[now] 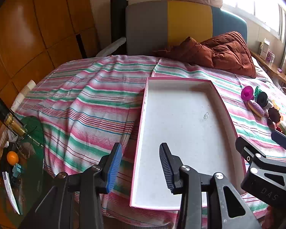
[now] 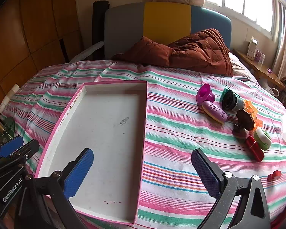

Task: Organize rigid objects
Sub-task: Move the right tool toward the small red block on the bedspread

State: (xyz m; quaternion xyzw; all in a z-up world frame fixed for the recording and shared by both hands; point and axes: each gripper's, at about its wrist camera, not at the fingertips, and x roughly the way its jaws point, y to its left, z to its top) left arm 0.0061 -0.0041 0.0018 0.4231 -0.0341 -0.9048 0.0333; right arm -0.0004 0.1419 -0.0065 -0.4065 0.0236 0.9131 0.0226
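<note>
An empty white tray with a pink rim (image 1: pixel 181 118) (image 2: pixel 104 133) lies on the striped bed. To its right lies a cluster of small rigid objects: a magenta cup (image 2: pixel 205 94) (image 1: pixel 247 93), a purple oval case (image 2: pixel 215 111) (image 1: pixel 255 108), a black-and-grey cylinder (image 2: pixel 231 101) (image 1: pixel 262 98), a brown flower-shaped piece (image 2: pixel 245 121), a green-white case (image 2: pixel 262 135) and a red cylinder (image 2: pixel 254 148). My left gripper (image 1: pixel 141 169) is open and empty over the tray's near left edge. My right gripper (image 2: pixel 143 173) is open and empty over the tray's right rim.
A rust-brown quilt (image 2: pixel 181 49) lies at the head of the bed against the grey, yellow and blue headboard (image 2: pixel 165 19). A green glass side table (image 1: pixel 24 152) with clutter stands at the left. A wooden shelf (image 2: pixel 257 66) runs under the window.
</note>
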